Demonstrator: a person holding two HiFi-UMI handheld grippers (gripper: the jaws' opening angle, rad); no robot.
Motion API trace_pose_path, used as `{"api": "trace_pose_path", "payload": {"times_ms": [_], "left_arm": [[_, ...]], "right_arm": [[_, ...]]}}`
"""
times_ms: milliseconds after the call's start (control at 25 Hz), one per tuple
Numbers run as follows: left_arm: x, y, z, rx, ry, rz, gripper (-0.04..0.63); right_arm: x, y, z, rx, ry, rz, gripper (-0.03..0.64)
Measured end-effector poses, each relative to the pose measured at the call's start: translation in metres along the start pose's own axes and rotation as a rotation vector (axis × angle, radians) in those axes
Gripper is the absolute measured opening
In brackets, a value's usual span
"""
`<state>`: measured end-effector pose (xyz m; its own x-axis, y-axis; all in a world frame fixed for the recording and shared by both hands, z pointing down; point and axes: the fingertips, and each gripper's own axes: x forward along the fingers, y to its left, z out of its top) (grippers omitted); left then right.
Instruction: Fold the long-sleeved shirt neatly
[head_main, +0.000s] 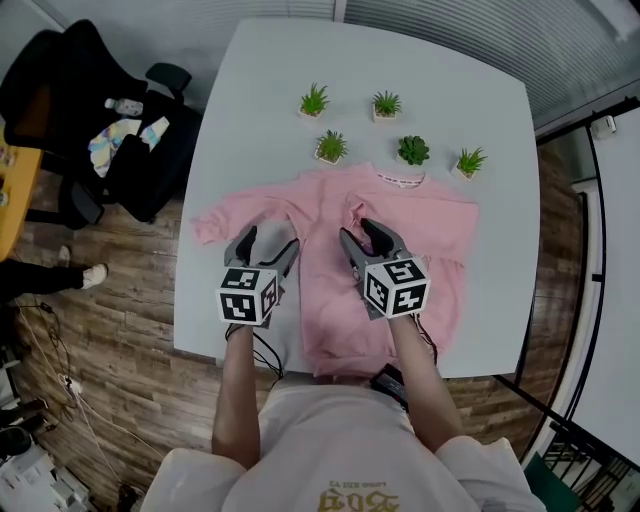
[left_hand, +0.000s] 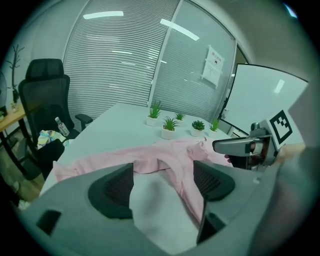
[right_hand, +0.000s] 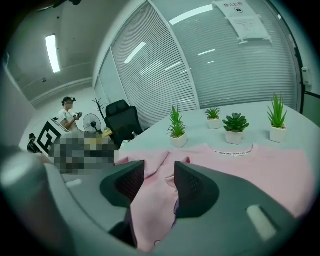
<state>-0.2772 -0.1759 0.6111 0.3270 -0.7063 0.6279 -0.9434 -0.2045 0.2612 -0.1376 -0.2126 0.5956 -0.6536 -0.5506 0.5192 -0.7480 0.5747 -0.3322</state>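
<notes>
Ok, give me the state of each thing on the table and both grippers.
Pink shirt: spread out, one sleeve stretched sideways, fold unfinished.
Left gripper: open, empty.
Right gripper: open, gripping nothing.
Potted plants: all five upright.

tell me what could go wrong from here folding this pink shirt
1. The potted succulent sits right by the collar of the shirt; a sleeve swung across could tip it.
2. The hem reaches the near edge of the table, so a tug towards the person may drag the garment off.
3. A bunched fold lies mid-chest; folding over it would likely trap creases.
</notes>
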Motion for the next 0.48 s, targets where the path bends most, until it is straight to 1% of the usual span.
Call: {"api": "trace_pose_path", "payload": {"times_ms": [240,480], "left_arm": [[-0.015,0.04,-0.012,-0.048,0.012,0.083,0.377],[-0.028,0.077,-0.017,-0.089,0.003,0.159,0.367]], "right_arm": [[0.009,0.022,-0.006,-0.015,0.027,0.042,0.196],[0.021,0.054,-0.014,-0.052,0.071,0.108,0.189]]}}
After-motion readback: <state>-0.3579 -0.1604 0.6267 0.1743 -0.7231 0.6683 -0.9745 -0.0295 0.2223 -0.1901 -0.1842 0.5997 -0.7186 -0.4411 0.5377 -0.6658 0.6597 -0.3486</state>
